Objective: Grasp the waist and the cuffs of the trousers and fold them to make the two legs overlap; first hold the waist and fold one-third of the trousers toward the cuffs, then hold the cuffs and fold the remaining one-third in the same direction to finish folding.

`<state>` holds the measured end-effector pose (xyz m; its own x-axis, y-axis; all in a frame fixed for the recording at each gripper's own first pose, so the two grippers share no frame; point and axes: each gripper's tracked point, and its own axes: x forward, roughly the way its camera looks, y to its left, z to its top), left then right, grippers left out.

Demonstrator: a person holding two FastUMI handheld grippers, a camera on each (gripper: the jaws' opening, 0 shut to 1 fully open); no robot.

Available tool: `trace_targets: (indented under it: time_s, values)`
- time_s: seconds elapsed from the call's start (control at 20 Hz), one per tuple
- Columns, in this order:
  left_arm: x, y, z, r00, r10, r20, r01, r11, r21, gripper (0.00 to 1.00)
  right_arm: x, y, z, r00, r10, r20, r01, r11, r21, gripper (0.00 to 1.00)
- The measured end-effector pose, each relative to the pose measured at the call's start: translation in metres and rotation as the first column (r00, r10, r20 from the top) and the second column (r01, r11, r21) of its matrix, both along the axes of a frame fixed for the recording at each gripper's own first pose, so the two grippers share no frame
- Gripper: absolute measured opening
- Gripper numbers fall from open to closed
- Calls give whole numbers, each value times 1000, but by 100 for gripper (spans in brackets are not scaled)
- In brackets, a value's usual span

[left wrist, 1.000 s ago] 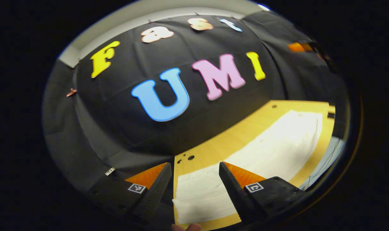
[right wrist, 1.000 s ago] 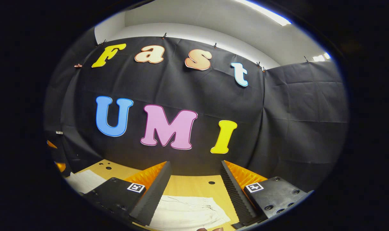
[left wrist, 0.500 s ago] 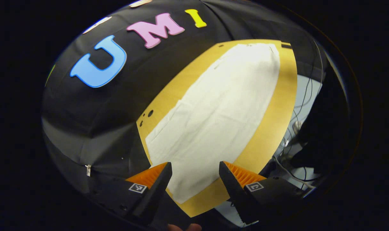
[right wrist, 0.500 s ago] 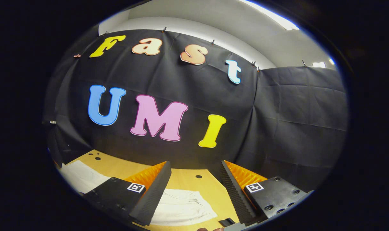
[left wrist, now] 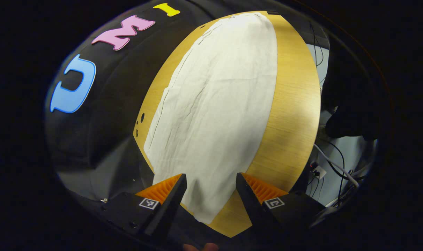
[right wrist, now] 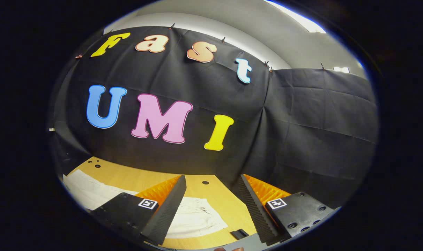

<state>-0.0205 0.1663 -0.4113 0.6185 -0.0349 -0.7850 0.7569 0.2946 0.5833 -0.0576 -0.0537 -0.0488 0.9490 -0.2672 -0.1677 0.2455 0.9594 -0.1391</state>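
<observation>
Left gripper view looks down the length of one pair of white trousers lying flat on a wooden table. The near end of the cloth runs between the left gripper fingers and its corner is partly cut off behind them, so I cannot tell whether this end is the waist or the cuffs. The far end narrows toward the top of the view and its detail is too small to make out. The left gripper's two fingers stand wide apart above the cloth and hold nothing.

A bare strip of table runs along the right side of the trousers up to the table's edge; beyond it a tangle of cables lies on the floor. On the left side the bare strip is thinner, with a few small dark holes in the wood, and the black cloth wall comes right after it.

In the right gripper view, the right gripper also has its two fingers spread wide, empty, above the table. The trousers show in two patches, one between the fingers and one at the left, the middle hidden by the left-hand finger. Open wood lies between the cloth and the wall. One small dark object sits at the table's near edge; what it is I cannot tell.
</observation>
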Motion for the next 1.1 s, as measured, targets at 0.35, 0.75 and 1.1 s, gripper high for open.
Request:
trace_targets:
  time_s: [0.35, 0.75, 1.1]
  values:
    - [39, -4, -21, 1000, 1, -8, 0, 998, 61, 82, -3, -8, -38, 993, 41, -113, -54, 991, -123, 97]
    - [46, -8, -29, 999, -33, 4, 33, 997, 71, 6, 13, -8, -123, 907, 231, -353, -368, 843, -392, 97]
    - [47, -9, -29, 999, -7, -45, 10, 997, 78, 6, 10, -13, -251, 691, 359, -627, -700, 549, -457, 95]
